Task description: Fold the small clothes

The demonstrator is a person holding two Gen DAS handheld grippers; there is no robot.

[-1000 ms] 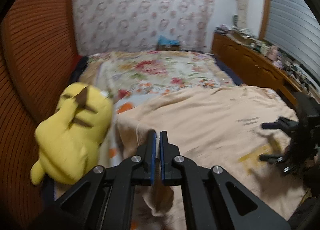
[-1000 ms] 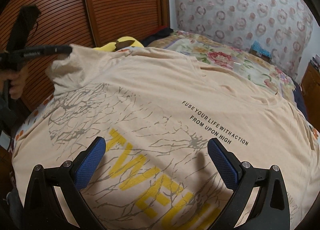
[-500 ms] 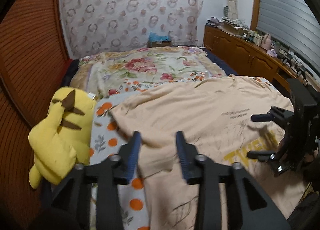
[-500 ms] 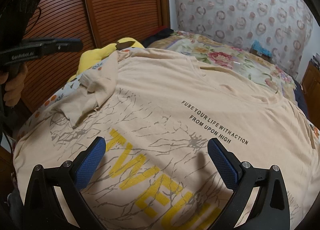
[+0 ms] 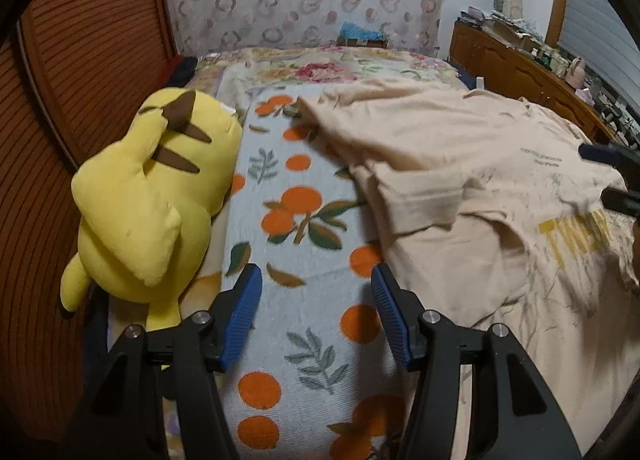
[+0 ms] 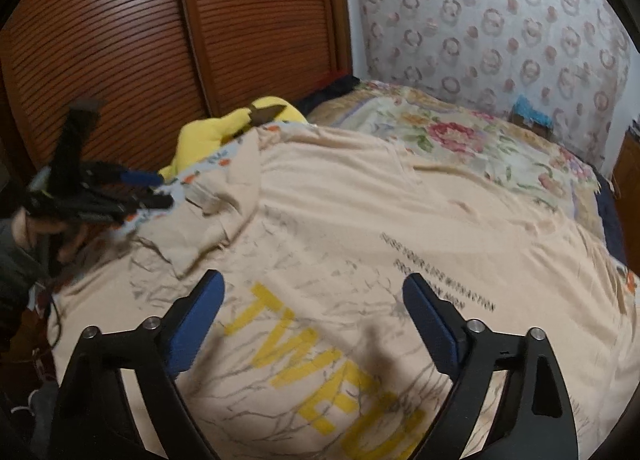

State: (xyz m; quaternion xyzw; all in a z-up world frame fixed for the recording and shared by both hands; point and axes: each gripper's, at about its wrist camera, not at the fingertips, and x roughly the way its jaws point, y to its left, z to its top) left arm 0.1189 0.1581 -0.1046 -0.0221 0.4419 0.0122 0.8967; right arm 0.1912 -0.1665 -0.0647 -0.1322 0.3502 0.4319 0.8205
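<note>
A beige T-shirt [image 6: 360, 196] with yellow letters and grey branch print lies spread on the bed, its left sleeve [image 5: 424, 200] flopped inward over the body. My left gripper [image 5: 316, 292] hangs low over the orange-print blanket beside the shirt's edge, jaws opening, nothing between them. It also shows at the left of the right wrist view, left gripper [image 6: 156, 190], held by a hand. My right gripper [image 6: 314, 292] hovers over the shirt's printed front, jaws wide and closing a little, pads clear of the cloth. The right gripper [image 5: 600, 176] peeks in at the right edge.
A yellow plush toy [image 5: 148, 200] lies left of the orange-print blanket [image 5: 296, 228], against wooden louvred doors [image 6: 120, 40]. A floral bedspread [image 6: 460, 140] covers the far bed. A cluttered wooden dresser [image 5: 520, 60] runs along the right; a blue box [image 5: 360, 34] sits at the back wall.
My left gripper let go of the sleeve, opened and sank toward the blanket. The sleeve dropped folded onto the shirt. My right gripper's jaws narrowed slightly and stayed in place.
</note>
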